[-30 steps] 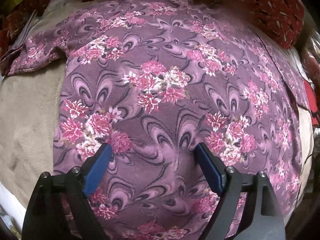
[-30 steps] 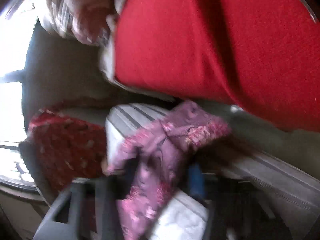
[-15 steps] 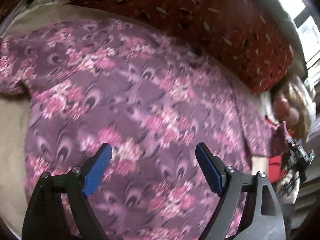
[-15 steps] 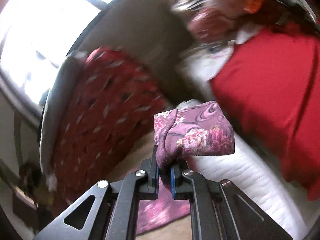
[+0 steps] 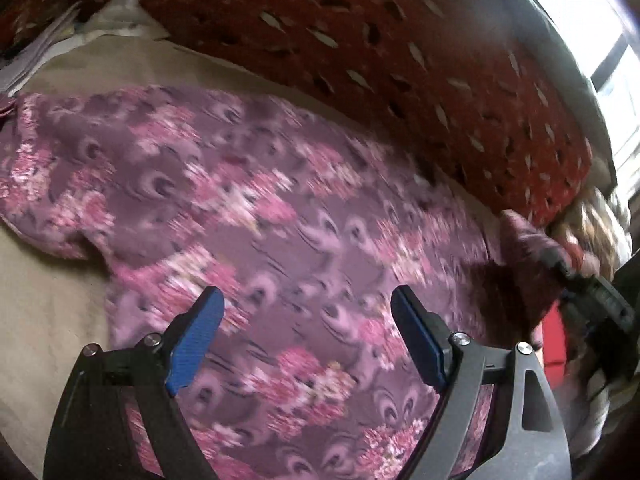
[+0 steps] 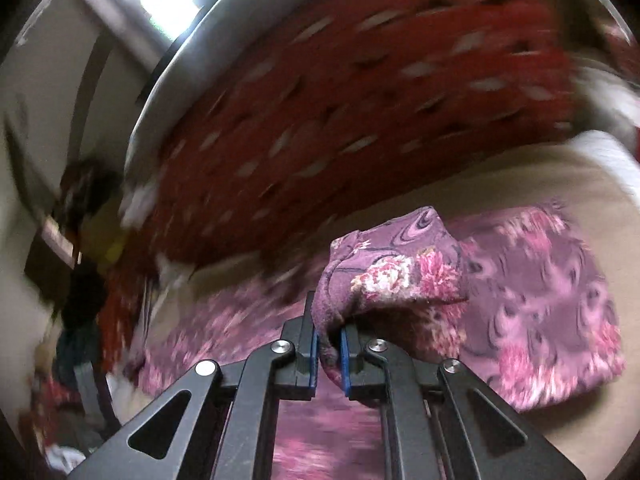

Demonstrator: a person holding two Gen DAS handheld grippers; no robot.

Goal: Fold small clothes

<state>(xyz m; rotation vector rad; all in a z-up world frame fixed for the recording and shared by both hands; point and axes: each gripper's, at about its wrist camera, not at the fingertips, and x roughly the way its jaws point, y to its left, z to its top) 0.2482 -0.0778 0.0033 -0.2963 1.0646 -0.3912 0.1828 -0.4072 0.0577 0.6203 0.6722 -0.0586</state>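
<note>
Right wrist view: the right hand-held gripper (image 6: pixel 329 346) is pinching a sleeve of the soft, limp purple floral-print garment (image 6: pixel 540 280); left hand-held gripper (image 5: pixel 306 312) is hovering spread, best gripping its hem.

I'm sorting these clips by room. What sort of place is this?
Probably a bedroom at home: the floral garment lies on a beige bedsheet, with a red patterned bolster behind it and a window beyond.

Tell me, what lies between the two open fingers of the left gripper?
Only the purple flowered garment, spread flat, shows between the left gripper fingers in the left wrist view.
</note>
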